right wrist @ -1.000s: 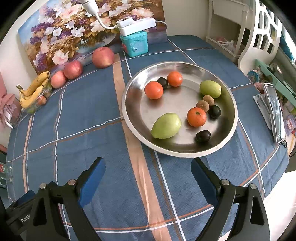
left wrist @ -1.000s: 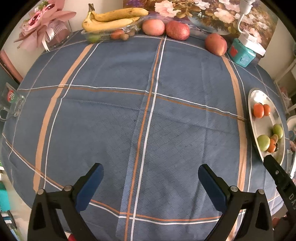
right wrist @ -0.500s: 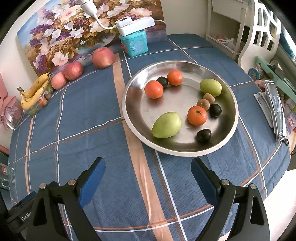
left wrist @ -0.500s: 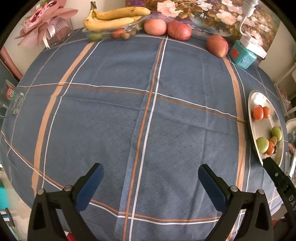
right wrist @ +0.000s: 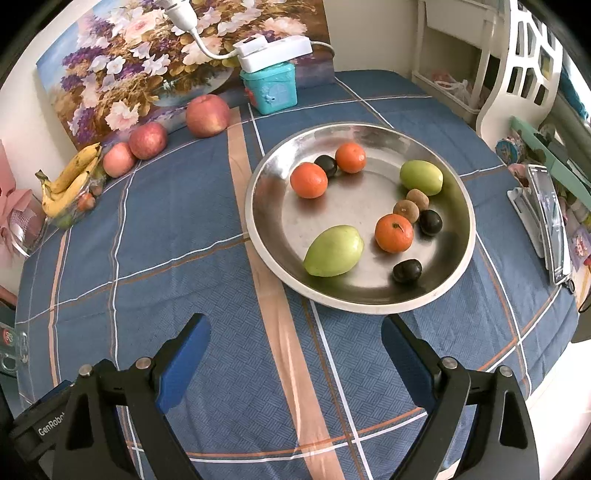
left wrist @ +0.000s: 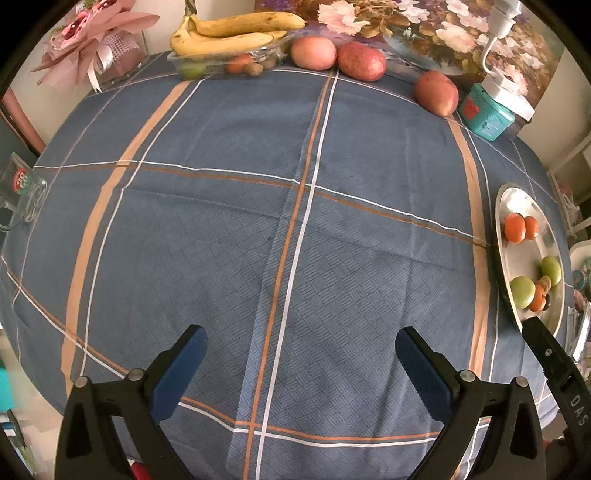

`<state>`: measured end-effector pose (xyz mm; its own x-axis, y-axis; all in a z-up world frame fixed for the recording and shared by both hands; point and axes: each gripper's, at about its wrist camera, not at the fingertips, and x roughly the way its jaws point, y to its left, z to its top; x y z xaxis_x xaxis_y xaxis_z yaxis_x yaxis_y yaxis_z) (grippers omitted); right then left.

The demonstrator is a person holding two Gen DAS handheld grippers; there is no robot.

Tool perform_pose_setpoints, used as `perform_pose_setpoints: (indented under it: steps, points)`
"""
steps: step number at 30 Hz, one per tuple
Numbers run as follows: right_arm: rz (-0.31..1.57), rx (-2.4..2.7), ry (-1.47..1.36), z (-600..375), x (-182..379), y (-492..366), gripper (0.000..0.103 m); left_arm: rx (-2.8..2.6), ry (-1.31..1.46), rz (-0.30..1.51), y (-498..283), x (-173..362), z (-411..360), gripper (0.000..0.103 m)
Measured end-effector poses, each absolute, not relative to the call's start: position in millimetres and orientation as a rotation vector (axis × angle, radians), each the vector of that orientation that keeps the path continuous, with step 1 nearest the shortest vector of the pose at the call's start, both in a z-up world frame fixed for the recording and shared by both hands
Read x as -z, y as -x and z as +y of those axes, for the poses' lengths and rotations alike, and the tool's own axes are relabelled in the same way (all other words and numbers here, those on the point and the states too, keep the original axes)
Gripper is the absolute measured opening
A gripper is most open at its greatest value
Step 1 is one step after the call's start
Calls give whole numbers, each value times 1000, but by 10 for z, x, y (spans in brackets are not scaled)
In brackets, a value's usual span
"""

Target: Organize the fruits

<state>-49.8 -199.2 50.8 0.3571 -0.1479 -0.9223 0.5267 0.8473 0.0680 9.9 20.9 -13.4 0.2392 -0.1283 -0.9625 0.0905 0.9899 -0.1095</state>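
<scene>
Spanning both views, a blue plaid tablecloth carries the stock. Far left: clear glass dish holding yellow bananas and small fruits. Beside it: three red apples along a floral painting, then a teal box. Centre, over bare cloth: left gripper, jaws wide, empty. Right: round steel plate with three orange tangerines, two green fruits, two brown and three dark ones; right gripper before its near rim, jaws wide, empty.
</scene>
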Motion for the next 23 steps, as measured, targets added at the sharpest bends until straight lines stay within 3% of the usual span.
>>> perform_pose_setpoints:
  steps: [23]
  points:
    - [1128,449,-369,-1960,-519,483,94,135,48,1303,-11,111,192,103]
